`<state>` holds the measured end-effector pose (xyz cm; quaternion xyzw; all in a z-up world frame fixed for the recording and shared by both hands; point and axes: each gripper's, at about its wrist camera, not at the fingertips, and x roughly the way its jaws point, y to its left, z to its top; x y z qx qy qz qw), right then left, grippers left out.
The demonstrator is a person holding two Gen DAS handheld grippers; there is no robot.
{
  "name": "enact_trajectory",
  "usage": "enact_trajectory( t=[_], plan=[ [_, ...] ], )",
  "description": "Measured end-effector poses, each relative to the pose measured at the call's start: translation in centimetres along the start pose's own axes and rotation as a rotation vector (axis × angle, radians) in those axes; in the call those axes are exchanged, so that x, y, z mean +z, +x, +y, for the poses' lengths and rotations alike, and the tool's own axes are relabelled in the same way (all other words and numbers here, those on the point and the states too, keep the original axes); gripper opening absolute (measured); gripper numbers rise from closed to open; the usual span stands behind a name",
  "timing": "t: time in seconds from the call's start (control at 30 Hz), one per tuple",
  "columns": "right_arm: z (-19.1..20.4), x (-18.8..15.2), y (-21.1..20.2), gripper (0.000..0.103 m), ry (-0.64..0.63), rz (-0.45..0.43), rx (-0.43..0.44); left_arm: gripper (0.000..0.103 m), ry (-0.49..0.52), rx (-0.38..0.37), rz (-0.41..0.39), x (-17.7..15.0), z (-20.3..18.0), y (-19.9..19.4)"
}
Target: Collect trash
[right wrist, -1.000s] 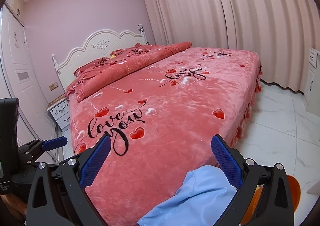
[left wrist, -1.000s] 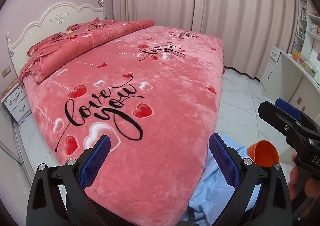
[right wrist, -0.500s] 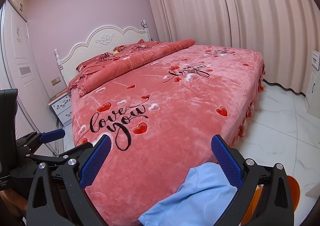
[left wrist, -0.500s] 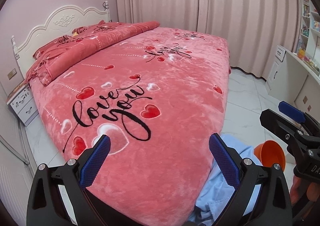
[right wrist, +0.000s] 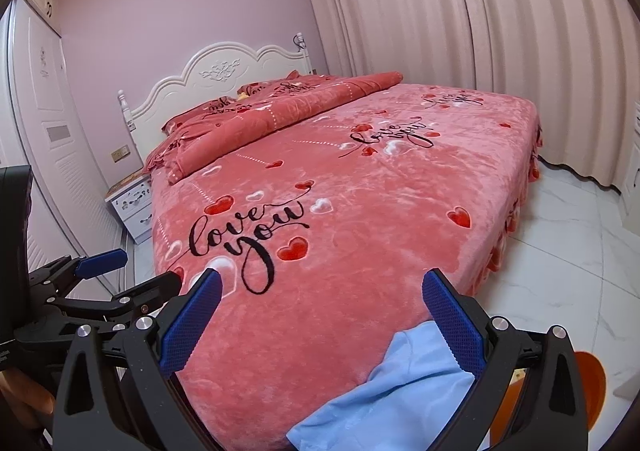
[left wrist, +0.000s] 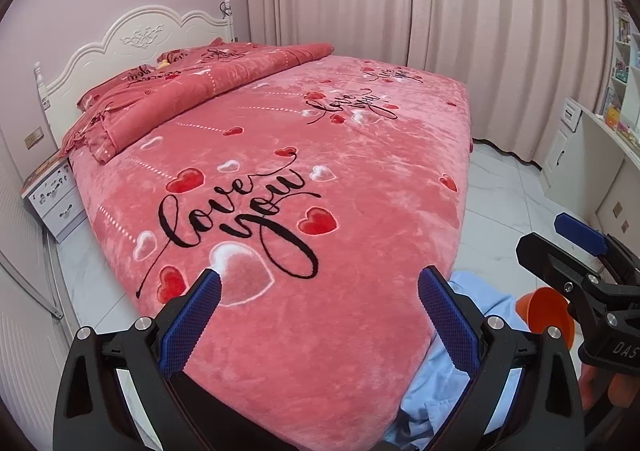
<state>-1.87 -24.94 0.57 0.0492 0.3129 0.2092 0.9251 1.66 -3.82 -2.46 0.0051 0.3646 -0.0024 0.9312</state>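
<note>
The bed (left wrist: 340, 179) fills both views, its pink plush cover bare of any litter. At 5 o'clock in the right wrist view a light blue cloth (right wrist: 392, 391) hangs at the foot corner, and an orange bin (left wrist: 546, 317) stands on the floor beside it. No trash shows in either view, so its weight, stiffness and best hold cannot be judged. The left hand-held gripper (left wrist: 318, 315) and right hand-held gripper (right wrist: 320, 315) are both released, jaws spread wide, holding nothing.
</note>
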Motion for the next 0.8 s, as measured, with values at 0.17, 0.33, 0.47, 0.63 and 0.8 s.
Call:
enact_trajectory(
  t=[0.17, 0.33, 0.47, 0.63, 0.8],
  plan=[
    [0.01, -0.02, 0.08, 0.098, 0.001, 0.004, 0.003, 0.097, -0.005, -0.002, 0.000, -0.04, 0.23, 0.03],
    [0.24, -0.22, 0.52, 0.098, -0.002, 0.016, 0.012, 0.097, -0.024, 0.013, 0.005, -0.02, 0.65, 0.01],
    [0.40, -0.16, 0.71, 0.098, -0.006, 0.018, 0.017, 0.097, -0.042, 0.015, 0.013, -0.09, 0.80, -0.02],
    [0.52, -0.19, 0.83, 0.098, -0.008, 0.023, 0.020, 0.097, -0.043, 0.016, 0.016, -0.09, 0.72, 0.00],
    [0.62, -0.23, 0.91, 0.098, -0.007, 0.024, 0.020, 0.097, -0.046, 0.015, 0.021, -0.12, 0.83, 0.01]
  ],
)
